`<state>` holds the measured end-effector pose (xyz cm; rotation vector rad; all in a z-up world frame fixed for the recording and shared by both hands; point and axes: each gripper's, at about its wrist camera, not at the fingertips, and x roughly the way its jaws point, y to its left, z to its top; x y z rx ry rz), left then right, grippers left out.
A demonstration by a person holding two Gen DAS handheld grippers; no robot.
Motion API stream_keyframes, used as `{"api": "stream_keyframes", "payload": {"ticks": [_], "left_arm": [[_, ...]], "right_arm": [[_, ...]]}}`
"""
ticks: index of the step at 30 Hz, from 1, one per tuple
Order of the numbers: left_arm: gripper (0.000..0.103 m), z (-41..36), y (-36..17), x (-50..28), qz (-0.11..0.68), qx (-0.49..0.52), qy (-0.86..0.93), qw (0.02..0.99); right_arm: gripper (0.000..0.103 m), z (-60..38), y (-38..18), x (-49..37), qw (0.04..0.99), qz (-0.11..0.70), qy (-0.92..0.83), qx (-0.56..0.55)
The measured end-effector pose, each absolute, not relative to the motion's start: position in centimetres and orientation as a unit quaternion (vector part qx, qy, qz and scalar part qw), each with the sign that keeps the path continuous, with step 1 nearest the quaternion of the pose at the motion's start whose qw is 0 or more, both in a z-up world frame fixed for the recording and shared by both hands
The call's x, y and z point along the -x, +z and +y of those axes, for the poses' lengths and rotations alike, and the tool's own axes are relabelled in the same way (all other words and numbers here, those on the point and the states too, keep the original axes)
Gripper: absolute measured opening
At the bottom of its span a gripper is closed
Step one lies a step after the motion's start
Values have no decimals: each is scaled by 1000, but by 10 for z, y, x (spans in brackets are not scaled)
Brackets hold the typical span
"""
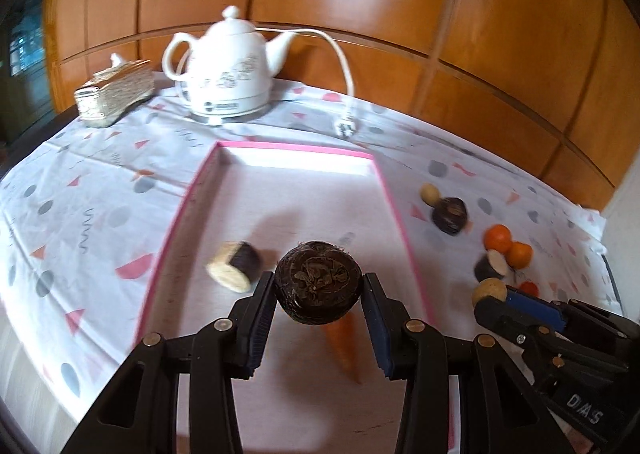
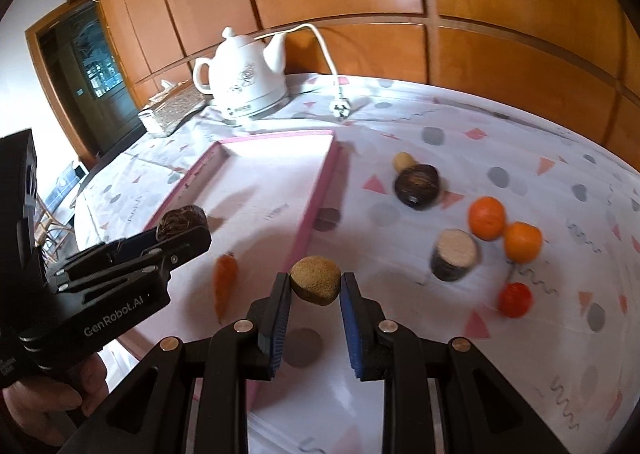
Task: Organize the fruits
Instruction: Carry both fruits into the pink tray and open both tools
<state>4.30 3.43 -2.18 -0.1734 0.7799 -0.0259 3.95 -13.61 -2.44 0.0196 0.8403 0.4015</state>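
My left gripper (image 1: 319,286) is shut on a dark round water chestnut (image 1: 318,280) and holds it above the pink-rimmed tray (image 1: 298,147). In the tray lie a cut dark-skinned piece (image 1: 235,265) and a carrot (image 1: 346,346). My right gripper (image 2: 316,286) is shut on a small tan potato-like fruit (image 2: 316,280), held over the tray's right rim (image 2: 316,206). On the cloth to the right lie a dark chestnut (image 2: 416,186), a cut piece (image 2: 455,254), two oranges (image 2: 486,217) (image 2: 522,242) and a small red fruit (image 2: 515,299).
A white kettle (image 1: 228,70) with cord and plug (image 1: 346,128) stands behind the tray. A tissue box (image 1: 114,92) sits at the back left. A wooden wall runs behind the table. The left gripper body (image 2: 116,266) shows at left in the right wrist view.
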Motion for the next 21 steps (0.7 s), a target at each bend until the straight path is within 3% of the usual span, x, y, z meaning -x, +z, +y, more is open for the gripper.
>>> {"api": "stream_keyframes", "payload": {"ticks": [9,12,14,17,18,19,21], "left_arm": [[44,64,-22,-40,373,98,34,922],[51,68,-20,-39,367,98,41,924],[60,70,-19,-37,364,95,47,925],[65,73,-18,-35,363,96,58,925],[65,74,-19,-35,363,97,58,925],[65,75,-20,-35,366,100,52,924],[66,74,-22,-34,364,102,53,924]], "right_arm": [[25,-90,-6,-66,889,391,237,4],[27,-72,-3,-74,887,386,253,13],[34,-64,-2,-77,890,382,249,17],[38,-63,-2,-74,895,376,241,18],[45,-65,-4,-71,897,375,233,19],[58,-68,-5,-69,900,374,222,22],[67,-78,-6,-63,908,363,209,17]]}}
